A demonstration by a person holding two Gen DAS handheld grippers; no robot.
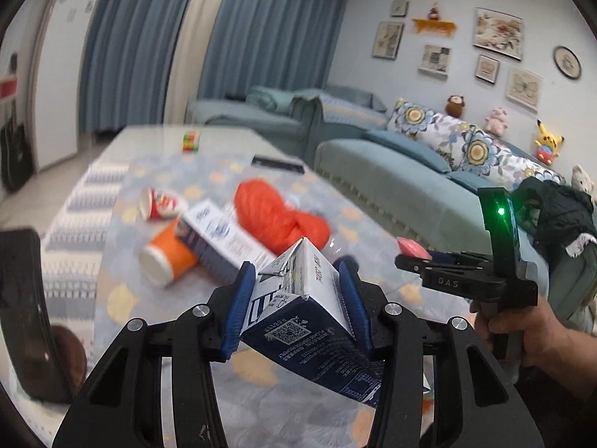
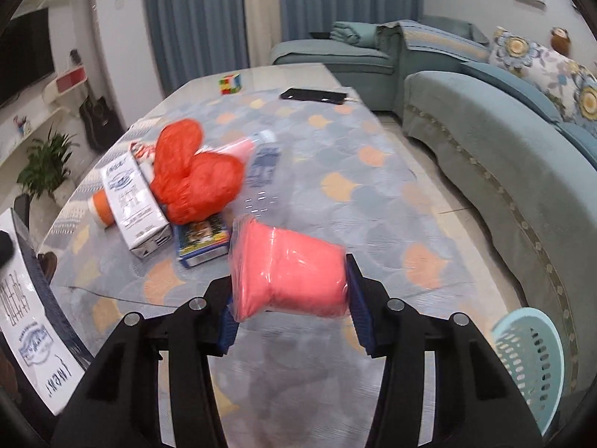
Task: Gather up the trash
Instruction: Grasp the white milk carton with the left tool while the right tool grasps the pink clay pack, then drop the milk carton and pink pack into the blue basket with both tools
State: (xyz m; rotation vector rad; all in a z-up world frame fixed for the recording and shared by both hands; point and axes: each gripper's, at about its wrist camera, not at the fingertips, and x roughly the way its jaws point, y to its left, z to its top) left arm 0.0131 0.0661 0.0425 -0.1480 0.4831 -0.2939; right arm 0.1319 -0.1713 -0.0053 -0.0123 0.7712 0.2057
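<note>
My left gripper (image 1: 296, 295) is shut on a blue-and-white milk carton (image 1: 309, 321), held above the table. My right gripper (image 2: 291, 317) is shut on a pink plastic-wrapped pack (image 2: 287, 276), also above the table; the right gripper shows at the right of the left wrist view (image 1: 410, 257). On the table lie an orange-red mesh bag (image 2: 194, 175), a white carton (image 2: 130, 201), an orange cup (image 1: 168, 257), a red-and-white paper cup (image 1: 160, 203), a small blue box (image 2: 203, 239) and a clear plastic bottle (image 2: 263, 164).
A light blue perforated basket (image 2: 530, 354) stands on the floor at the right of the table. A Rubik's cube (image 2: 230, 83) and a black phone (image 2: 313, 95) lie at the table's far end. A teal sofa (image 2: 485, 142) runs along the right. A dark chair (image 1: 26, 298) stands at the left.
</note>
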